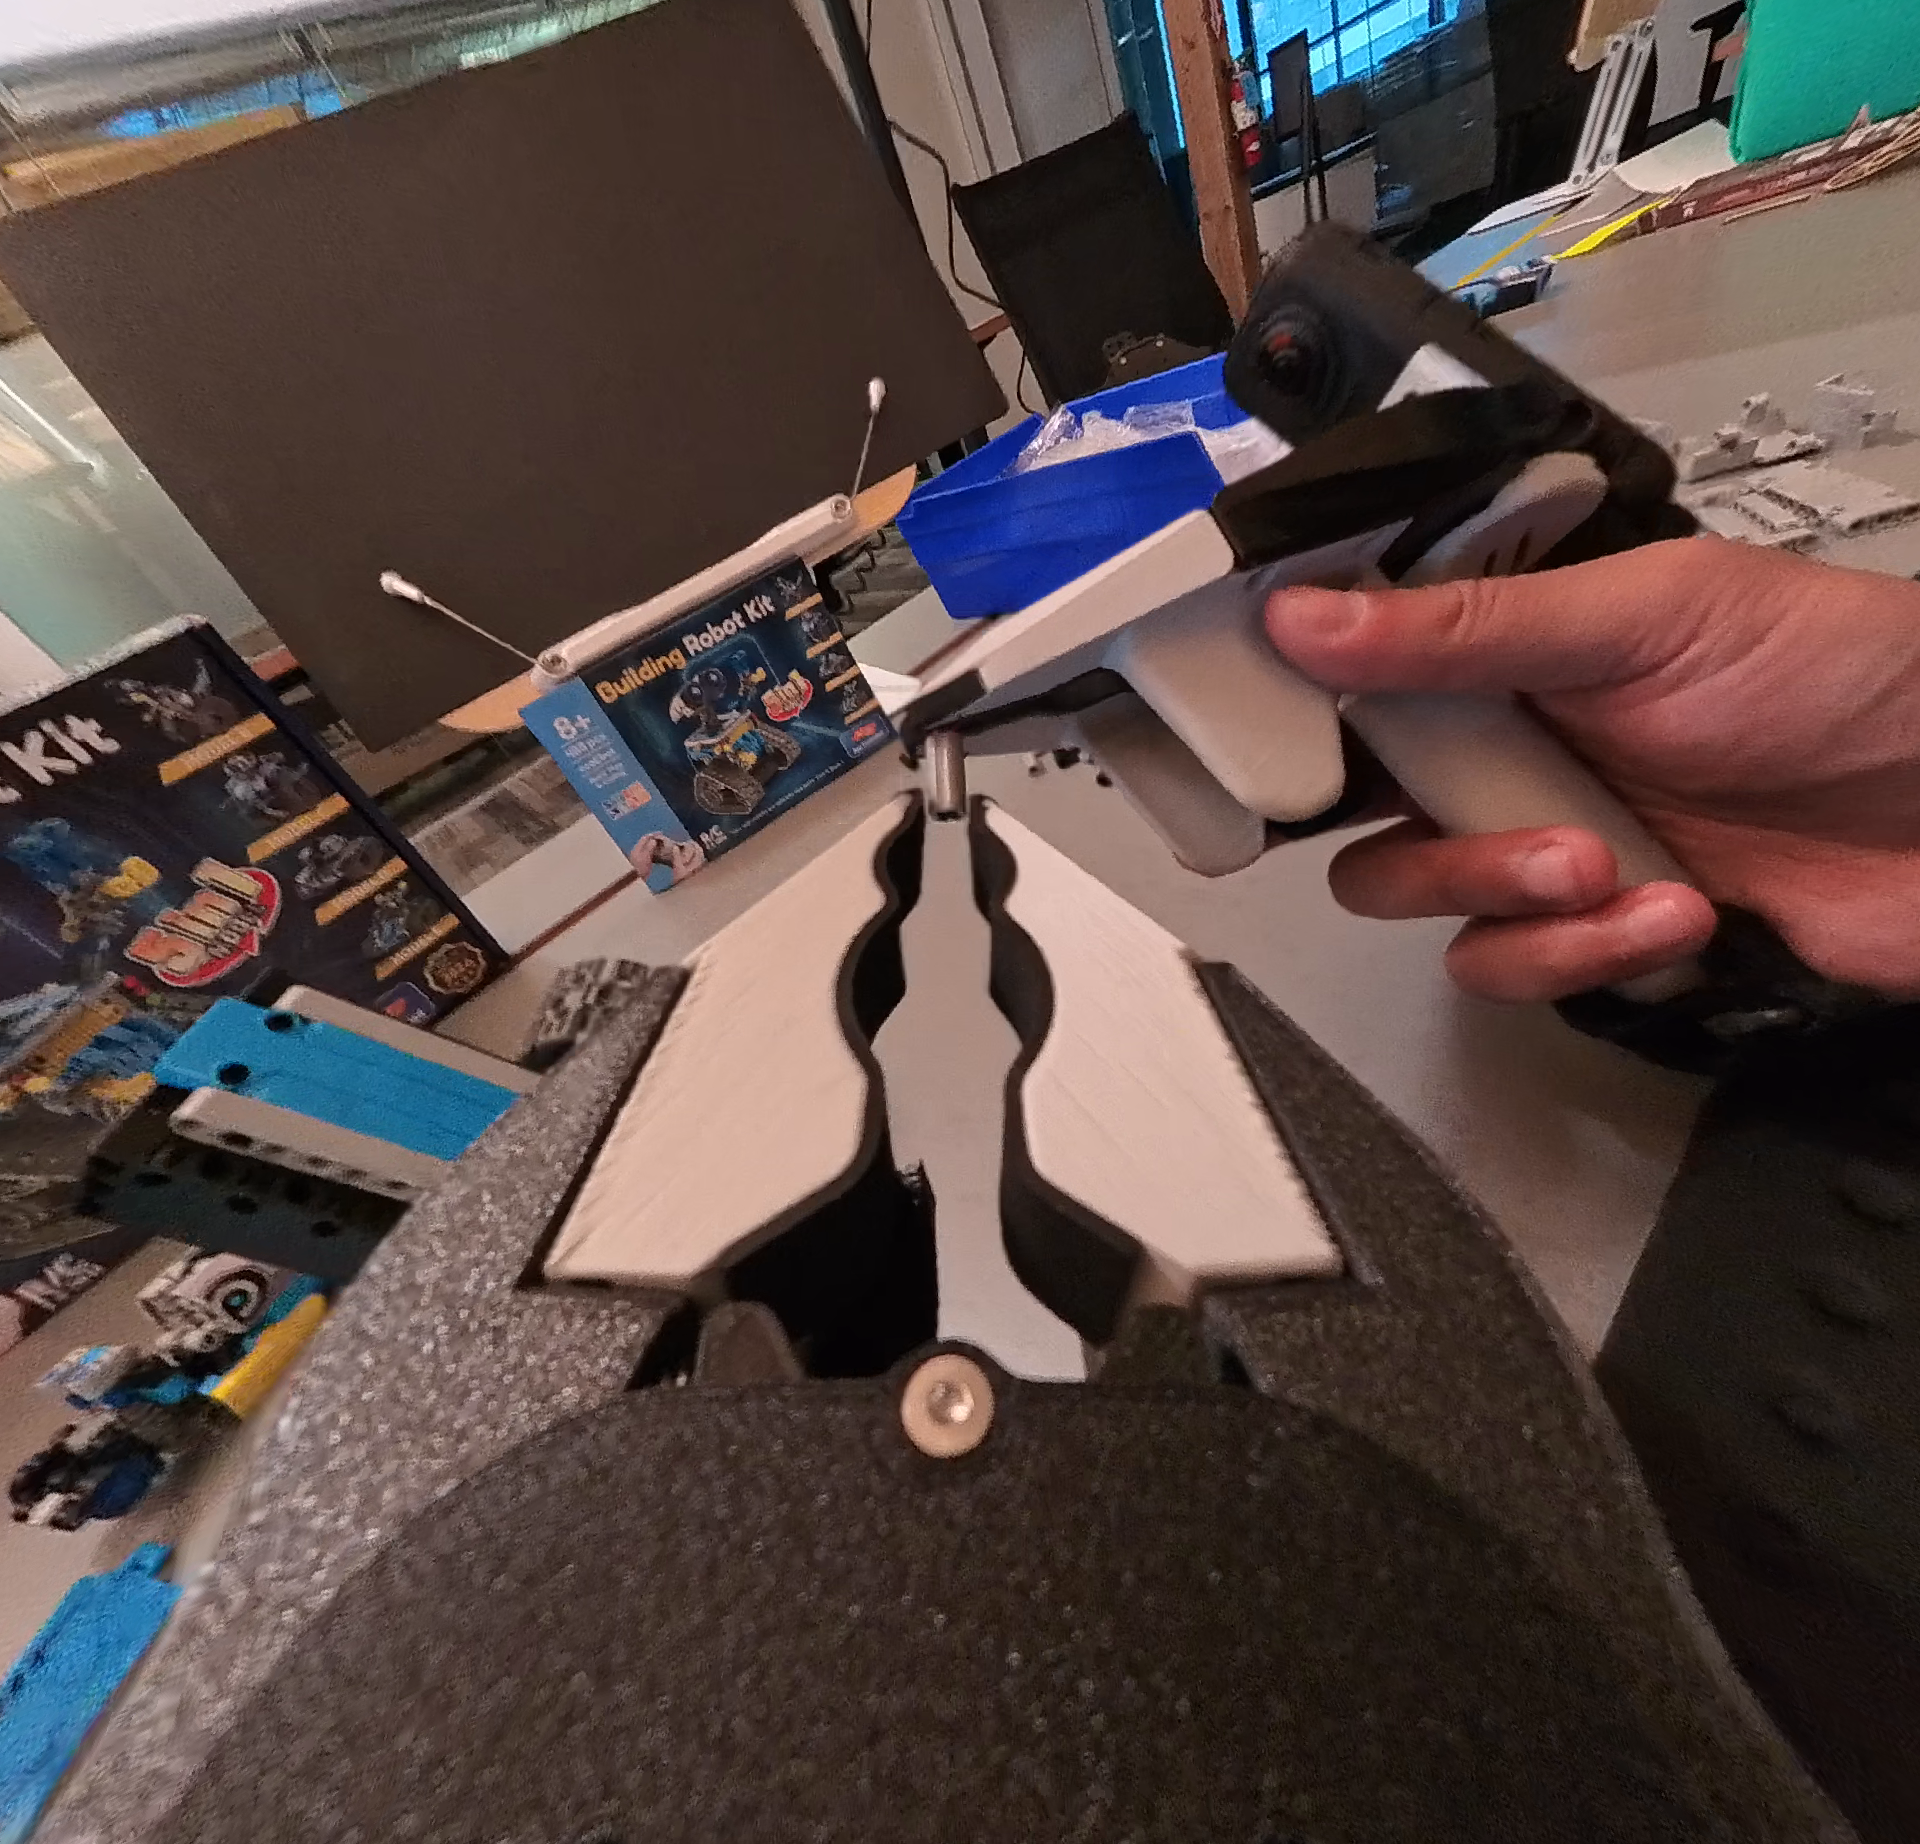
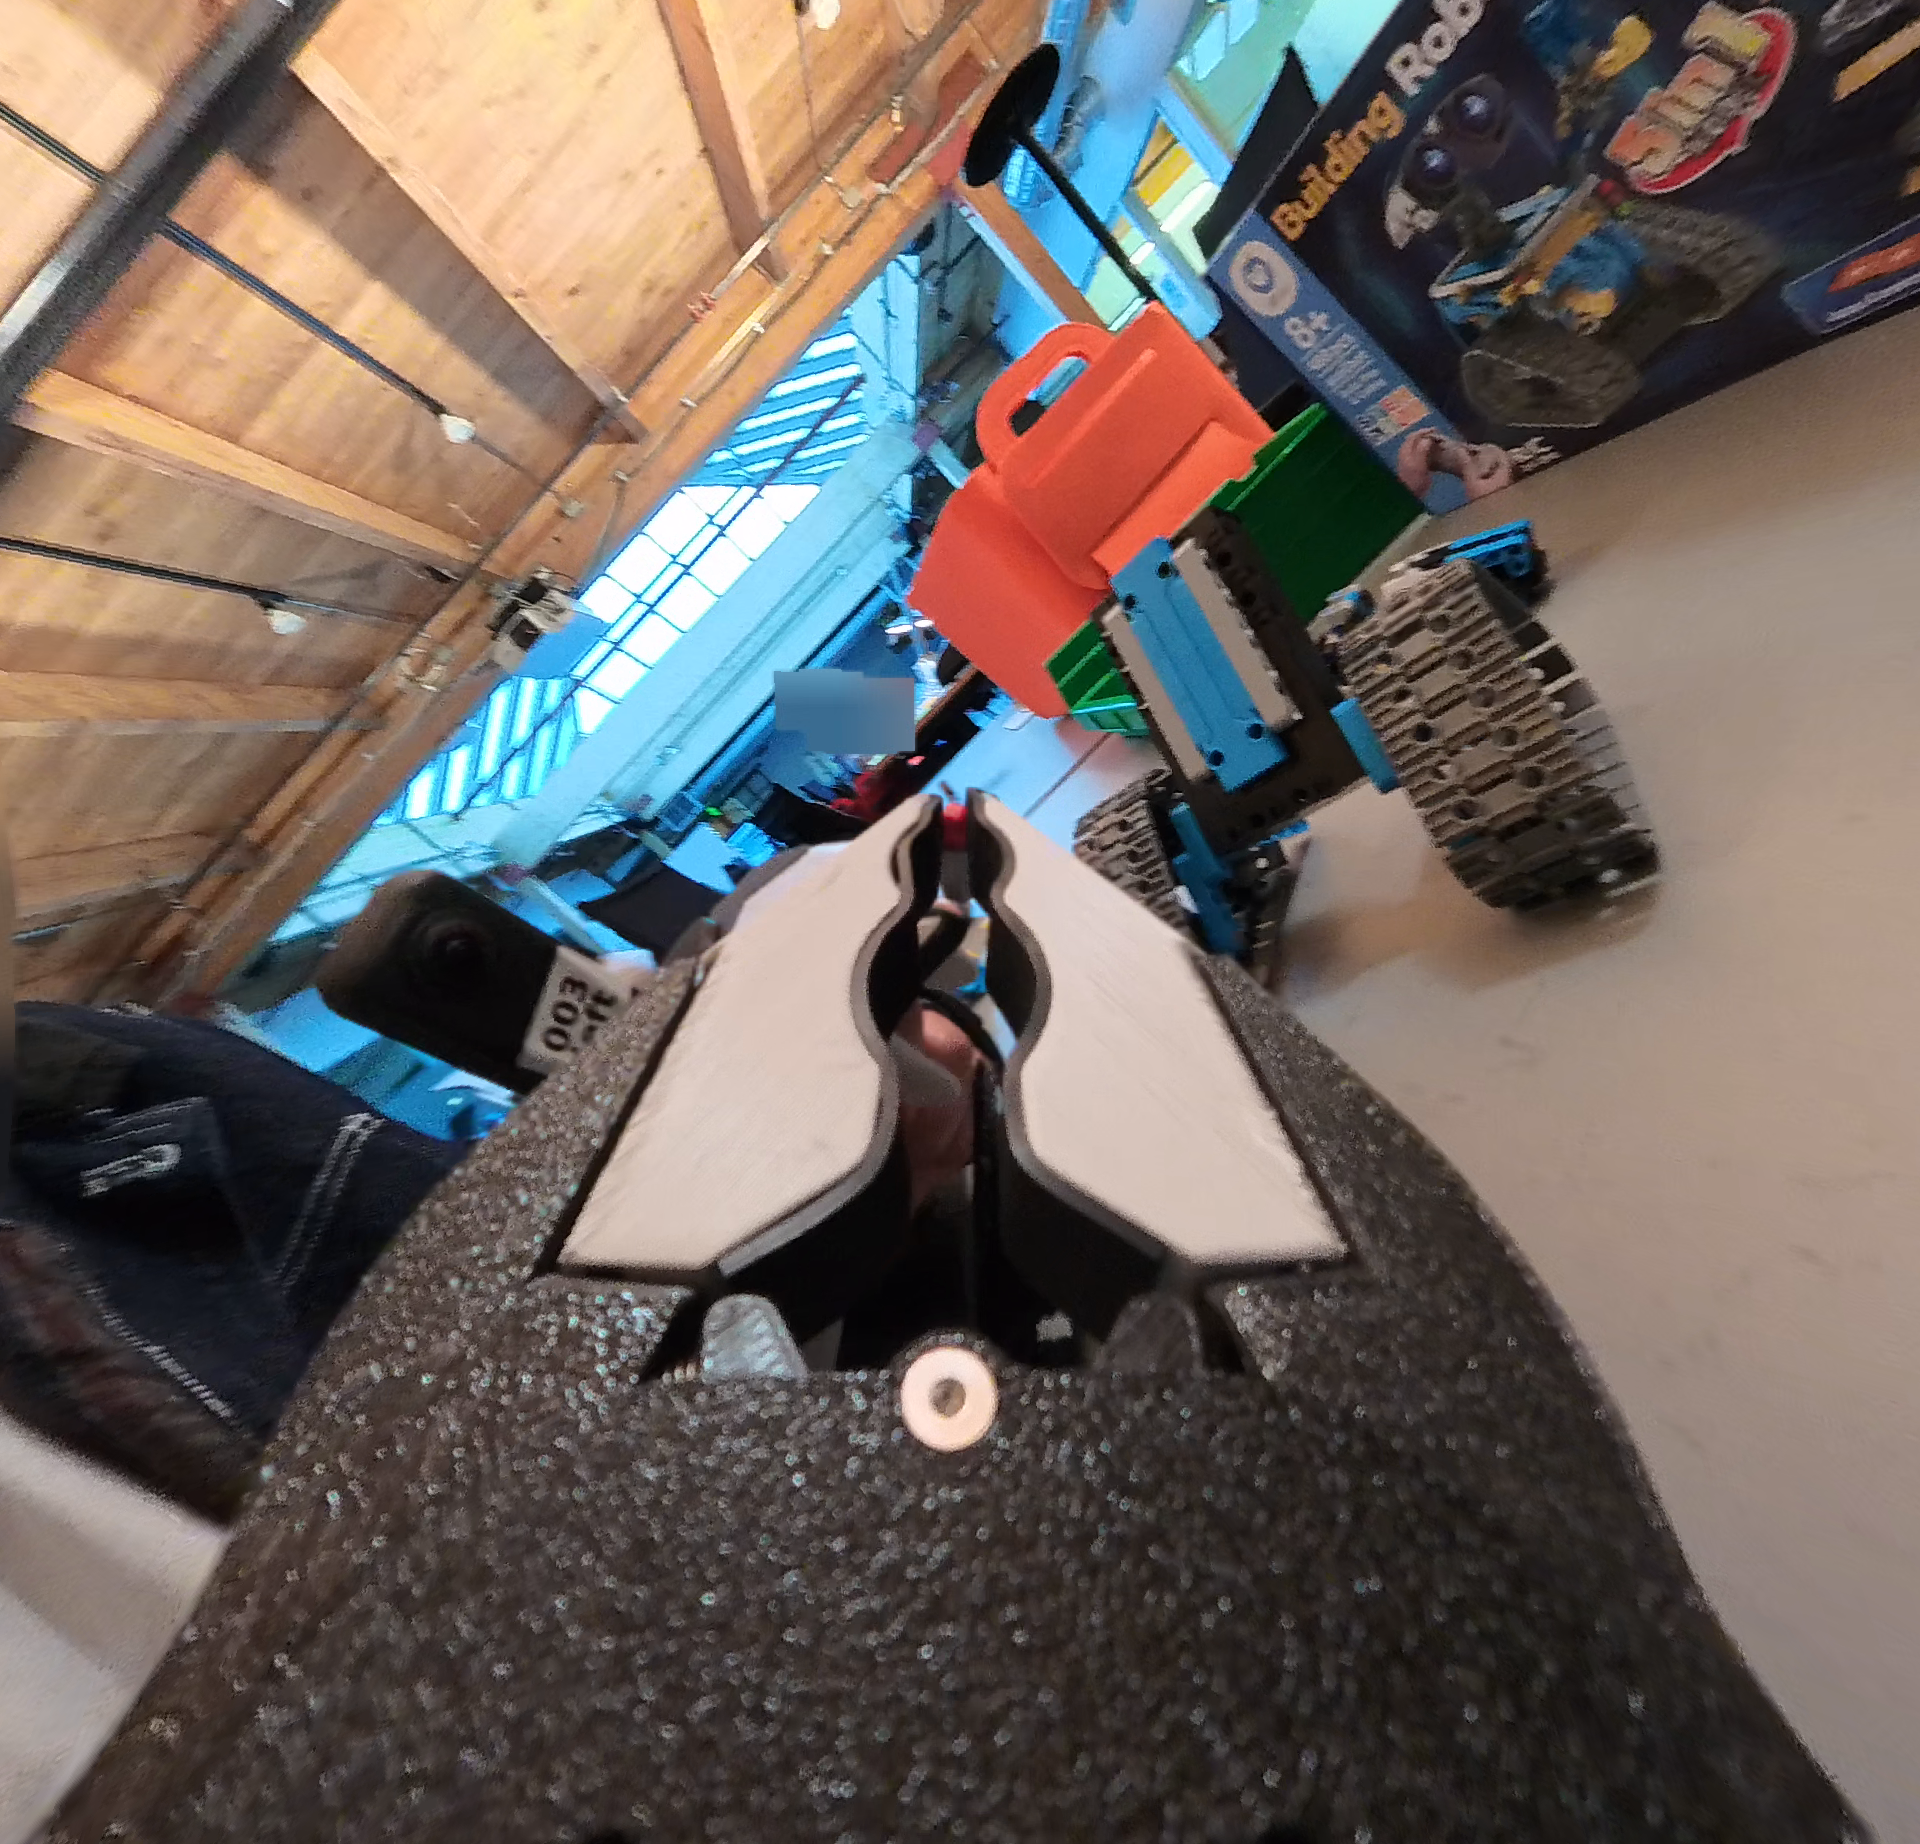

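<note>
In the left wrist view my left gripper (image 1: 943,807) is held above the table, shut at its tips on a small grey pin (image 1: 943,778) that stands up out of them. My right gripper (image 1: 920,729), held by a hand (image 1: 1662,755), comes in from the right, and its black tips meet the top of that pin. In the right wrist view my right gripper (image 2: 954,820) is tilted and nearly shut, with a small red piece (image 2: 954,830) between its tips. The left gripper's camera (image 2: 447,963) shows just behind to the left.
A tracked toy robot (image 2: 1455,714) of blue, grey and black bricks stands on the table, with an orange box (image 2: 1060,506) and green bins (image 2: 1309,506) behind it. Kit boxes (image 1: 717,724), a blue bin (image 1: 1049,516), loose blue and grey beams (image 1: 332,1088) and grey parts (image 1: 1766,485) lie around. The tips of both grippers are at nearly the same place. The tracked toy robot (image 2: 1455,714) is about equally far from each gripper, around 15 cm.
</note>
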Demonstrator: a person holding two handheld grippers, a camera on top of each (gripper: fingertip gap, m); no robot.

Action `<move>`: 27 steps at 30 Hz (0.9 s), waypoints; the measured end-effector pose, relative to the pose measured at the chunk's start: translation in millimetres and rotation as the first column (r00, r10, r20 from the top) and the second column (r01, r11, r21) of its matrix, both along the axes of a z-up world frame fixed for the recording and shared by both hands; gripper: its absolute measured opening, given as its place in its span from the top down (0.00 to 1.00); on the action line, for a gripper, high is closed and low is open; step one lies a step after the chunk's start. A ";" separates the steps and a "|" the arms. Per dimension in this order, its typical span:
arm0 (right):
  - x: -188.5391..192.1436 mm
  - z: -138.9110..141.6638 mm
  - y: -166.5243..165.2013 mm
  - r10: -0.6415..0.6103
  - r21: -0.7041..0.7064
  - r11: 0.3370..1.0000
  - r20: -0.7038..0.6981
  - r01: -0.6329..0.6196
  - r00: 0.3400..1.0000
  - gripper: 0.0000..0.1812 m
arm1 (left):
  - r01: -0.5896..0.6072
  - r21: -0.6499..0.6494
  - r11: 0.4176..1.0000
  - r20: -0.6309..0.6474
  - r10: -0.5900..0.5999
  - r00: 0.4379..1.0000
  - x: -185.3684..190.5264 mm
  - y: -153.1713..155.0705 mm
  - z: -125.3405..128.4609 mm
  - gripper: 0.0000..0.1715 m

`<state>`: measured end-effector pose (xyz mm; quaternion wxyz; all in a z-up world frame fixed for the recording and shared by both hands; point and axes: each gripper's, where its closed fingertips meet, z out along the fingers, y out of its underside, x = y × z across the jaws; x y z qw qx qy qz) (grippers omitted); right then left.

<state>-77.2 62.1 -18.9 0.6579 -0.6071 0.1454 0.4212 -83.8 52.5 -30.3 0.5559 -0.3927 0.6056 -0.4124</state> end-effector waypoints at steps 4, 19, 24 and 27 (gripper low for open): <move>-5.0 -7.7 3.8 -0.029 -0.062 0.997 0.111 0.036 0.993 0.99 | -0.003 -0.069 0.998 -0.045 -0.001 0.999 4.7 1.5 -5.9 0.84; -15.3 -1.2 8.9 -0.061 -0.021 0.998 0.198 0.067 0.978 0.98 | -0.046 -0.074 0.996 -0.037 0.043 0.998 3.2 9.4 -2.3 0.97; -16.3 2.3 9.9 -0.073 0.007 0.997 0.183 0.073 0.980 0.99 | -0.015 -0.183 0.983 -0.029 0.010 1.000 2.6 8.4 1.0 0.97; -13.8 -0.1 8.0 -0.074 -0.020 0.997 0.209 0.080 0.975 1.00 | 0.049 -0.343 0.938 -0.038 -0.066 0.997 4.0 4.2 -0.9 0.97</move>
